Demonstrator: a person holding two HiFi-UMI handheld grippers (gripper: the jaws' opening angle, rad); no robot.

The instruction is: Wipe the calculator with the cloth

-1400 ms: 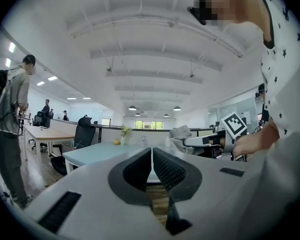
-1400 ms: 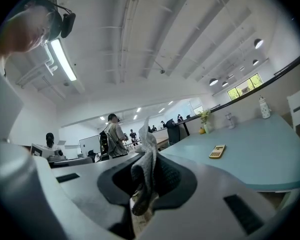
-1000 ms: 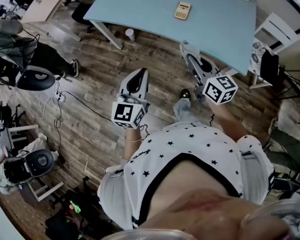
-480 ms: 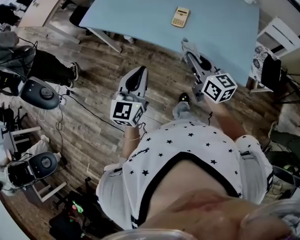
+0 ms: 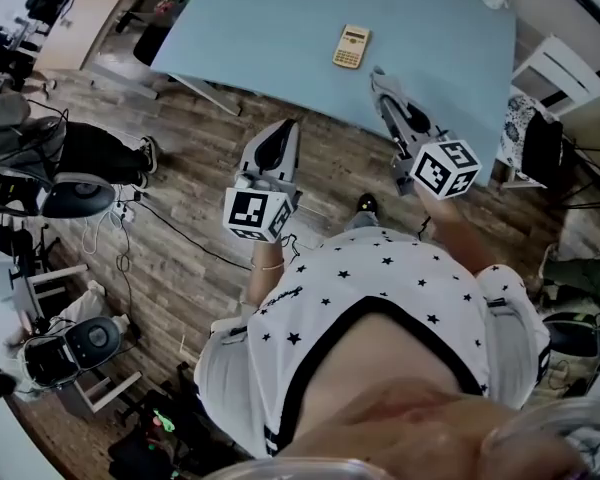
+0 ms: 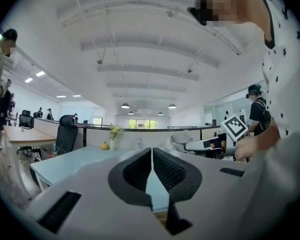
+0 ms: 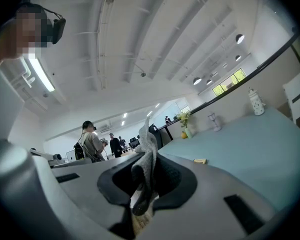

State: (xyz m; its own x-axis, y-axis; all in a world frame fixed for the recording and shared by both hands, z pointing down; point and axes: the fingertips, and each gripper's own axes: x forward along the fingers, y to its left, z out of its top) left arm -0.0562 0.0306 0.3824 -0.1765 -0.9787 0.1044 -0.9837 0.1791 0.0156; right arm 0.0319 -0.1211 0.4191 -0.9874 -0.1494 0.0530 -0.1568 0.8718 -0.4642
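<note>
Head view, looking steeply down: a person in a star-print shirt stood on a wooden floor in front of a pale blue worktop (image 5: 280,18). The calculator (image 5: 349,46), small and tan, lay flat on the worktop, a little in from the near edge and roughly midway along it. Nothing touched it.

The right gripper (image 5: 381,78) reached over the near edge, near the calculator and to its right. In the right gripper view, its jaws were clenched on a grey cloth (image 7: 146,154), which stood up between them in a crumpled fold. The calculator (image 7: 200,161) showed ahead on the bare worktop. A small white jar (image 7: 255,102) sat well away at the far right corner.

The left gripper (image 5: 284,130) hung over the floor, short of the near edge. In the left gripper view, its jaws were pressed together with nothing between them.

The step in hand looked like the approach, and wiping had not begun. To do it well, the right gripper would probably need to tip downward so that the loose fold of cloth met the keys, not the hard jaws. Light, short strokes along the calculator's length would suit. The calculator appeared light and might slide, so the left gripper could steady one end.
</note>
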